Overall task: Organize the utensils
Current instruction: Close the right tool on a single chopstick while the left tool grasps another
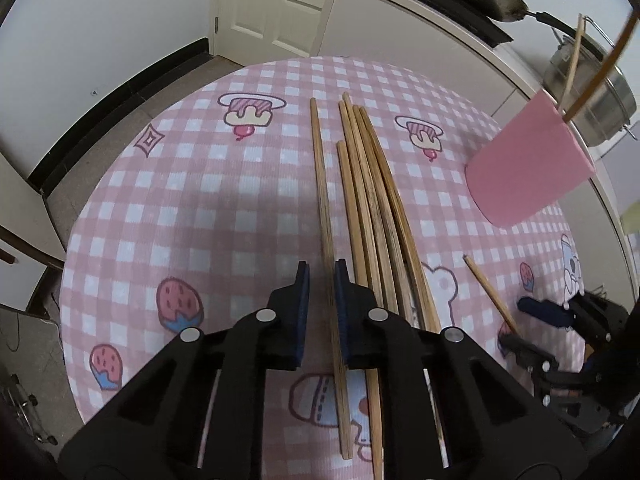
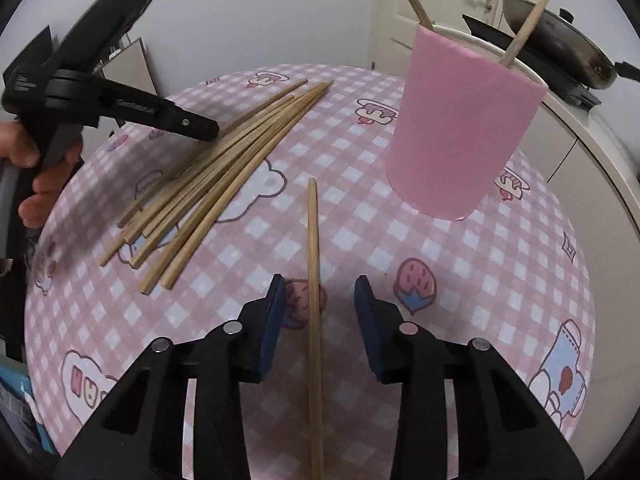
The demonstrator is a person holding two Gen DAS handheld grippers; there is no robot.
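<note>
On a round table with a pink checked cloth — bamboo chopsticks beside a pink cup

The left gripper has its narrow jaws around one pale chopstick; the stick touches the right pad, while contact with the left pad cannot be confirmed. It runs straight away from the camera beside a loose bundle lying the same way. The right gripper stands wider, not pressing a lone chopstick that points away toward the upright cup — two sticks lean inside it.
</note>
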